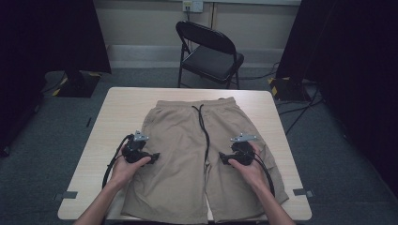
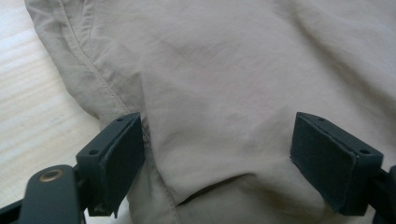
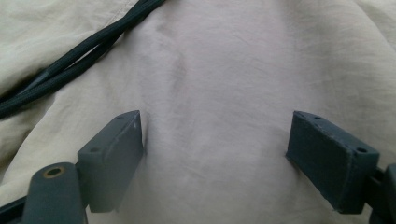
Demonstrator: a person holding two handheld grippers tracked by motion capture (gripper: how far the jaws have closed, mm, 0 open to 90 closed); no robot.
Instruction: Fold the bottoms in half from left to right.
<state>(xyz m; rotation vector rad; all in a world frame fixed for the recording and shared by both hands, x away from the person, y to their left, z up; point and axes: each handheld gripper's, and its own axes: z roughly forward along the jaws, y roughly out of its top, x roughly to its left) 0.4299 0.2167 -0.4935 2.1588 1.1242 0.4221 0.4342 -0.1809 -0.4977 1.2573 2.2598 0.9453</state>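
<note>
A pair of khaki shorts (image 1: 180,140) lies flat on the light wooden table (image 1: 122,103), waistband at the far side, with a black drawstring (image 1: 204,129) running down the middle. My left gripper (image 1: 155,156) sits over the left leg near its outer seam, pointing inward. In the left gripper view the left gripper (image 2: 219,135) is open, with smooth cloth (image 2: 224,70) under the wide gap. My right gripper (image 1: 221,158) is over the right leg, beside the drawstring. In the right gripper view the right gripper (image 3: 217,135) is open above the fabric (image 3: 224,60), with the drawstring (image 3: 84,51) at upper left.
A black folding chair (image 1: 211,51) stands beyond the table's far edge. Dark curtains hang at both sides. Grey tape marks sit near the front corners (image 1: 69,194) (image 1: 304,191). Bare tabletop (image 2: 32,107) shows left of the shorts.
</note>
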